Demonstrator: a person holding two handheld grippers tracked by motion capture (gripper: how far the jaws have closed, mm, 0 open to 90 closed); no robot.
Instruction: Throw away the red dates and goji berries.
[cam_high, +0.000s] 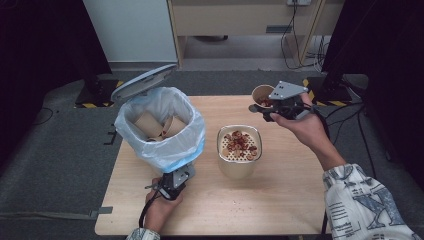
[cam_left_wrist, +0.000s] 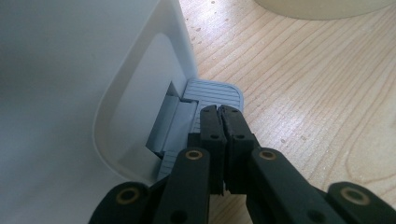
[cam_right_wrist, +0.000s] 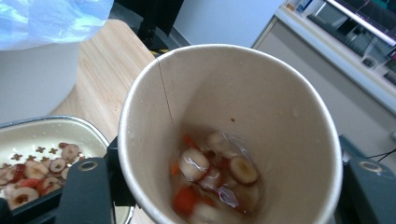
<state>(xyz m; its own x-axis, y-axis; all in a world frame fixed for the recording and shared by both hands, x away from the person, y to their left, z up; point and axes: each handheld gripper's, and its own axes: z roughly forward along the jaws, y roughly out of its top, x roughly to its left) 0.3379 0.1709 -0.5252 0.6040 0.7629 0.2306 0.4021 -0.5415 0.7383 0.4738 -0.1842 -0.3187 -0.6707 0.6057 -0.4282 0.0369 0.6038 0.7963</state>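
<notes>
A white pedal bin (cam_high: 172, 157) lined with a pale blue bag (cam_high: 150, 107) stands on the left of the table with its lid (cam_high: 142, 82) up. Several used paper cups (cam_high: 149, 124) lie inside it. My left gripper (cam_high: 172, 184) is at the bin's near foot. In the left gripper view it (cam_left_wrist: 220, 112) is shut with nothing between the jaws, and its tips rest on the grey ribbed pedal (cam_left_wrist: 212, 91). My right gripper (cam_high: 274, 107) is raised at the far right, shut on a paper cup (cam_high: 262, 95). That cup (cam_right_wrist: 261, 93) holds wet fruit slices (cam_right_wrist: 219, 172).
A cream container (cam_high: 237, 167) with a perforated insert stands mid-table, with red and tan fruit slices (cam_high: 241, 143) on the insert. In the right gripper view its rim (cam_right_wrist: 56, 122) lies at lower left. The table's far edge is just behind the held cup.
</notes>
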